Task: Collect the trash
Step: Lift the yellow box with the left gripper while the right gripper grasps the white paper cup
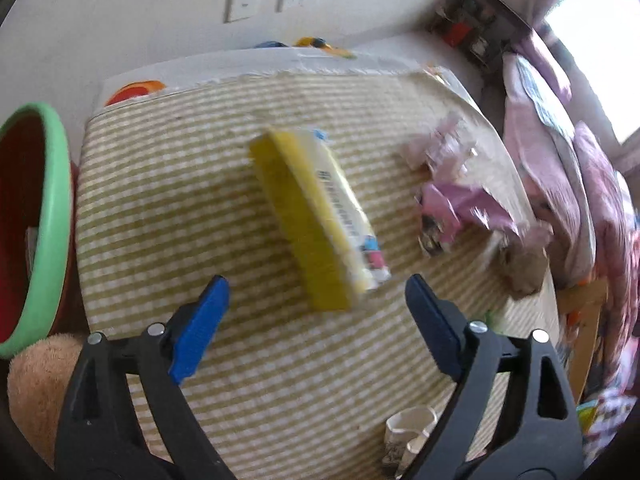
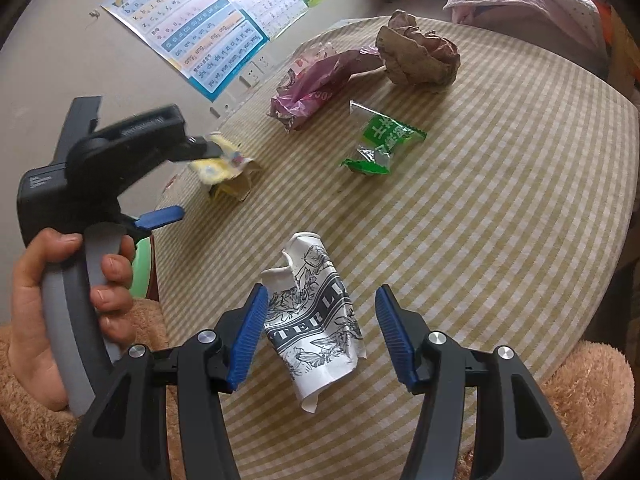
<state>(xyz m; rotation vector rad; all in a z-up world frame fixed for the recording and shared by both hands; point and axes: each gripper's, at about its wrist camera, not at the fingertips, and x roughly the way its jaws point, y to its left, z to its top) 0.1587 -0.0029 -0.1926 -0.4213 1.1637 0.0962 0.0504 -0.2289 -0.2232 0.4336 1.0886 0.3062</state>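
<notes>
Right under the right tool (image 2: pixel 318 334) lies a squashed paper cup (image 2: pixel 316 320), white with black drawings. It rests flat on the striped bench (image 2: pixel 500 216), between the two blue fingers (image 2: pixel 248 336), but they stand apart and do not squeeze it. So this tool is loose and grips nothing. I think the cup is the next bit of trash to grab: the fingers must come down around it and pinch.

Over on the other side, the left tool (image 1: pixel 318 292) is spread wide and empty too. A yellow box (image 1: pixel 320 216) lies just past its tips, not pinched. A green wrapper (image 2: pixel 380 144), a pink bag (image 2: pixel 320 80) and a brown paper ball (image 2: pixel 420 56) wait farther off. A bin (image 1: pixel 52 216) with a green rim stands beside the bench; trash likely goes there.
</notes>
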